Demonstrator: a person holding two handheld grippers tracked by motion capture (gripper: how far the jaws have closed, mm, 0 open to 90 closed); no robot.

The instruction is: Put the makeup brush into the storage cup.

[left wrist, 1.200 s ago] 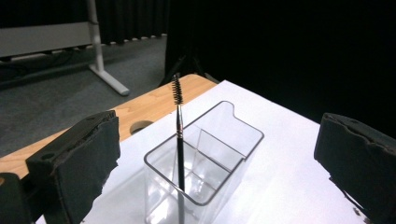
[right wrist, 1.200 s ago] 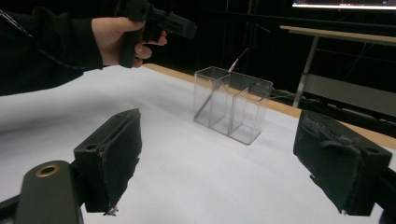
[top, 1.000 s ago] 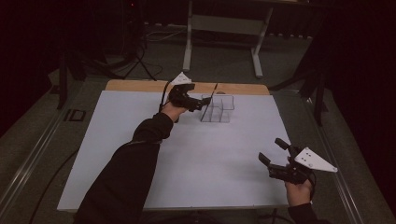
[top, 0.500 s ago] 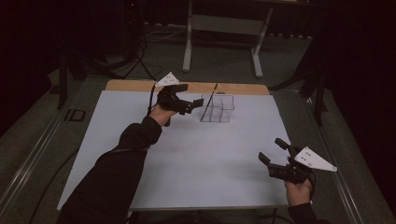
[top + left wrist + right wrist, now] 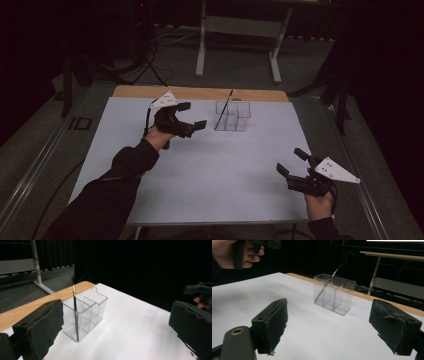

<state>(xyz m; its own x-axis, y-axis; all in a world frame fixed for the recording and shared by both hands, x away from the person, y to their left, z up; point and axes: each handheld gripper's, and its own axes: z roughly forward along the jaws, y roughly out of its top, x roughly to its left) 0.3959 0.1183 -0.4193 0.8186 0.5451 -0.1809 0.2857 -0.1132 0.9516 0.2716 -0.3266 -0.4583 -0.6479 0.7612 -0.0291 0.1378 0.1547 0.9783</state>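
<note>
Since half a second ago, the left claw (image 5: 191, 116) has drawn back from the clear organizer (image 5: 233, 116), shifting toward 7 o'clock across the white surface (image 5: 210, 165); the right claw (image 5: 292, 161) has held its position. Left claw state: jaws spread wide apart, nothing between them, with a clear gap to the organizer, which lies at its 3 o'clock in the high view. In the left gripper view the two black jaws frame the organizer (image 5: 85, 312) from either side without touching it. Right claw state: jaws likewise spread wide, holding nothing, hovering near the surface's edge at 4 o'clock, well apart from the organizer. In the right gripper view the organizer (image 5: 334, 293) stands between the two raised jaws, farther off. Organizer position: upright on the surface toward 12 o'clock, near the bare wooden strip (image 5: 200, 93) along the far edge. It is divided into compartments. A thin dark brush (image 5: 223, 109) stands in the end compartment nearest the left claw, leaning so that its tip projects above the rim; in the left gripper view the brush (image 5: 74, 307) reaches the compartment floor. The person's left hand (image 5: 235, 252) shows in the right gripper view at 10 o'clock.
</note>
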